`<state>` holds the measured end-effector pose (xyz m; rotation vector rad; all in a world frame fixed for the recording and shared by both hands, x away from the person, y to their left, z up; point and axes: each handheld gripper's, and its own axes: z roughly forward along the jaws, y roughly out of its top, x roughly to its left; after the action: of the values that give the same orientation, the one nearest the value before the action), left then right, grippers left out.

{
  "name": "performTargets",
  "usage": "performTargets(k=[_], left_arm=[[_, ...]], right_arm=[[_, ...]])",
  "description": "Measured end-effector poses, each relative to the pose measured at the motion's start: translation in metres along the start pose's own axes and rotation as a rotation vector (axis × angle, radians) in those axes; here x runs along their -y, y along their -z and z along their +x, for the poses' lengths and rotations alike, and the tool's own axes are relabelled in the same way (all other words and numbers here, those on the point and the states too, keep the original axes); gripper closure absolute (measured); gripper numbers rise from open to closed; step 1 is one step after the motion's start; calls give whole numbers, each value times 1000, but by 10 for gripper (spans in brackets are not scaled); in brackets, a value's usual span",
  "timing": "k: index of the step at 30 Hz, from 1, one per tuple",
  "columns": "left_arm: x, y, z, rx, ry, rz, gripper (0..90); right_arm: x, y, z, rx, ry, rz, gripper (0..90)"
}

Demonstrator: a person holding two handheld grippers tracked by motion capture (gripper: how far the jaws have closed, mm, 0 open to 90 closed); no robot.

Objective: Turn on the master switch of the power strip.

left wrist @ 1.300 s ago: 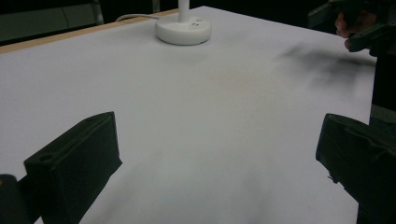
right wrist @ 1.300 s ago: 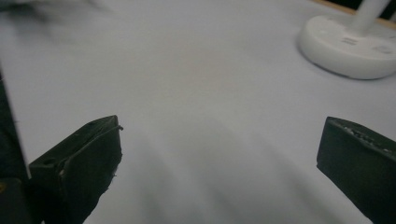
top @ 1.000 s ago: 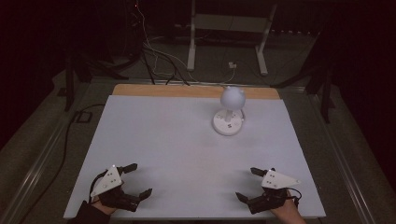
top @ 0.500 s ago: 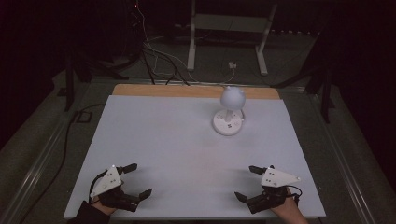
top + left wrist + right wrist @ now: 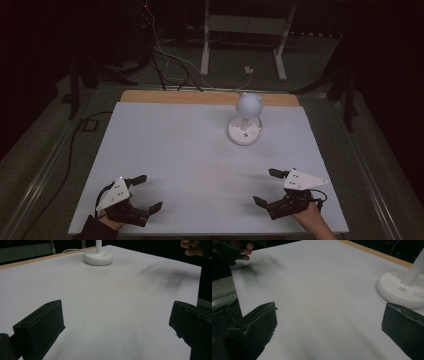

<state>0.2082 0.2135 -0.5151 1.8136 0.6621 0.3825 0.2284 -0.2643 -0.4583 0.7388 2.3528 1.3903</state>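
A small white desk lamp (image 5: pixel 245 120) with a round base and a globe head stands on the white table (image 5: pixel 190 150), right of centre toward the back. Its base (image 5: pixel 98 258) also sits far ahead in the left gripper view, and at the right edge (image 5: pixel 402 290) of the right gripper view. My left gripper (image 5: pixel 146 192) rests open at the front left of the table, nothing between its jaws. My right gripper (image 5: pixel 266 187) is open at the front right, also empty. Both lie well short of the lamp.
A wooden strip (image 5: pixel 200 97) runs along the table's far edge. Beyond it, cables (image 5: pixel 170 60) and a white stand (image 5: pixel 240 45) sit on the dark floor. A cable (image 5: pixel 75 145) trails down the left side.
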Motion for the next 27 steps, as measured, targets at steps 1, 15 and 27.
performTargets(k=[1, 15, 27], left_arm=[[0, 0, 0, 0, 0, 0, 2], [0, 0, 1, 2, 4, 0, 1], [0, 0, 1, 4, 6, -2, 1]], right_arm=[[-2, 1, -1, 1, 2, -1, 0], [-18, 4, -17, 13, -7, -26, 0], [-32, 2, -33, 46, -1, -22, 0]])
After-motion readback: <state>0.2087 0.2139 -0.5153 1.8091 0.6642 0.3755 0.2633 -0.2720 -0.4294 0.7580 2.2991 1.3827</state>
